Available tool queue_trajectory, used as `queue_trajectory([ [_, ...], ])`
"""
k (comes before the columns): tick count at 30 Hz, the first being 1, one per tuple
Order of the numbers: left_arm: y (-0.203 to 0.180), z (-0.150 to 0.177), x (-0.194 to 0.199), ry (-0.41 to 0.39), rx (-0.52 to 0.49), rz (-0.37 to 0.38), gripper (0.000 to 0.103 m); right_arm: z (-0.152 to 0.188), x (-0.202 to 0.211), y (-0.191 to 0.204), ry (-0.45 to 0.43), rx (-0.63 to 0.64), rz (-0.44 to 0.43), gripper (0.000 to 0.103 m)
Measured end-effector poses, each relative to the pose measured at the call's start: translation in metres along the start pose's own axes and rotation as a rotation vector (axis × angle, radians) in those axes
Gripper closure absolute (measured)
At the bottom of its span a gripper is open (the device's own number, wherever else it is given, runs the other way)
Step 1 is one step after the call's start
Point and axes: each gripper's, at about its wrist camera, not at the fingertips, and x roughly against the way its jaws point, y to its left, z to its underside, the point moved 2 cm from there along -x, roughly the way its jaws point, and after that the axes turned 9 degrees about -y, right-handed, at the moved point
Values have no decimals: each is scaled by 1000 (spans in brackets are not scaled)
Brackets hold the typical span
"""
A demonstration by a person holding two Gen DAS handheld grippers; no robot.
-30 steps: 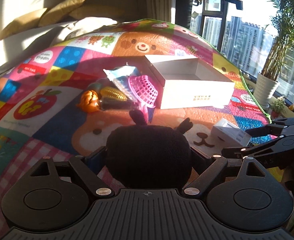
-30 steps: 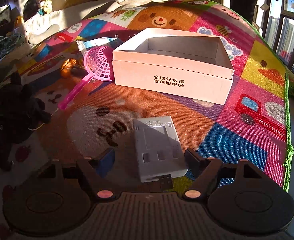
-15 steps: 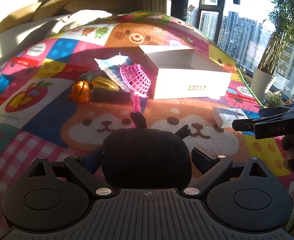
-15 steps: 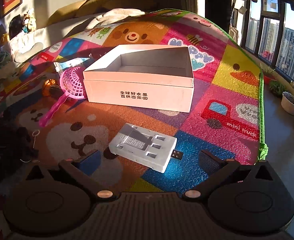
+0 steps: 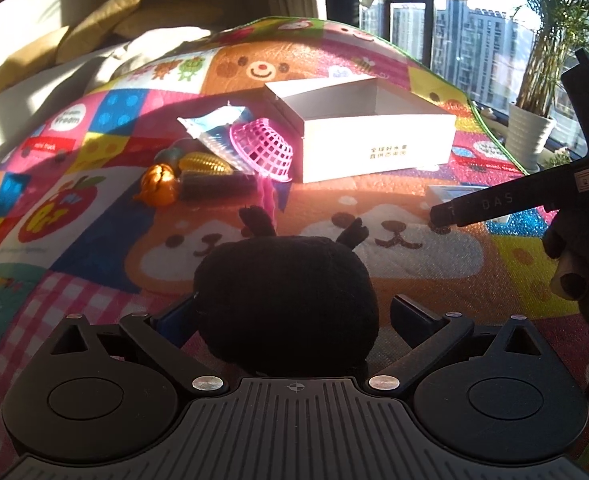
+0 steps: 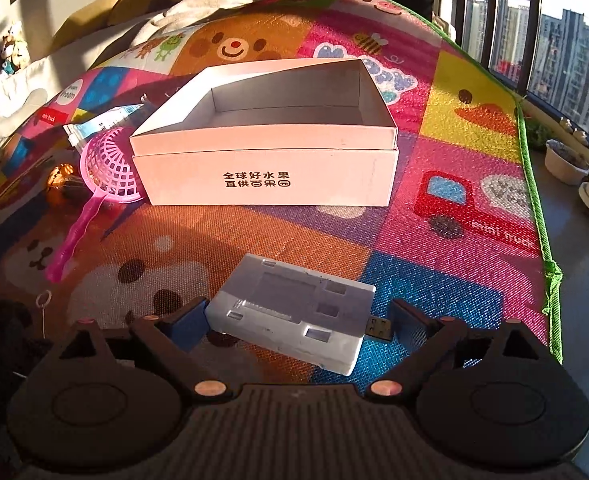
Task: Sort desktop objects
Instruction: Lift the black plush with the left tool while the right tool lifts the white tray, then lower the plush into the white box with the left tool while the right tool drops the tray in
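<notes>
- The left gripper (image 5: 290, 312) is opening, its jaws standing wide apart around a black plush toy (image 5: 286, 300); a clear gap is showing on the right side of the toy, while on the left I cannot tell whether the pad is touching it.
- The black plush toy is sitting on the colourful play mat (image 5: 94, 240), at the 6 o'clock edge of the left wrist view.
- The right gripper (image 6: 294, 320) is closing, with a white plastic case (image 6: 294, 312) lying between the jaws; the left pad is sitting just beside the case's corner and the right pad is standing apart from it, past a small dark plug (image 6: 380, 326) sticking out of the case's right end.
- The white plastic case is lying tilted on the play mat, at 6 o'clock from the open white box (image 6: 266, 176).
- The open white box is resting on the mat near the middle, printed characters on its front wall.
- A pink strainer (image 6: 110, 176) is leaning against the box's 9 o'clock side, its handle pointing toward 7 o'clock.
- A toy corn cob (image 5: 204, 164) and an orange toy (image 5: 158, 184) are lying at 9 o'clock of the strainer, beside a blue-and-white packet (image 5: 214, 124).
- A potted plant (image 5: 534, 136) is standing by the window at 2 o'clock.
</notes>
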Motion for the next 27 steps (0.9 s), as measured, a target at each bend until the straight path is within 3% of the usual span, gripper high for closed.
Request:
queue_trajectory([
  [2, -3, 1, 1, -5, -18, -19, 1, 1, 15, -1, -4, 28, -27, 8],
  [4, -6, 0, 3, -15, -53, -44, 13, 1, 33, -4, -10, 45, -83, 8],
  [5, -8, -2, 5, -16, -77, -42, 13, -1, 45, -4, -21, 63, -108, 8],
  [9, -22, -15, 11, -28, -139, 31, 13, -10, 87, -6, -91, 146, -173, 8],
  [12, -32, -46, 15, -112, -198, 66, 13, -31, 112, -7, -197, 189, -193, 8],
  [15, -35, -93, 7, -230, -232, 50, 13, -74, 125, -13, -341, 173, -180, 8],
  [21, -37, -175, -50, -418, -206, 10, 7, -182, 89, -28, -509, 26, -177, 8],
  [22, -34, -185, -66, -421, -176, -16, 4, -197, 76, -31, -512, -7, -186, 5],
  [24, -23, -192, -90, -343, -110, -55, 4, -214, 52, -38, -491, -63, -178, 1],
  [27, 4, -169, -87, -288, -10, -29, 1, -204, 31, -44, -442, -110, -174, 0],
])
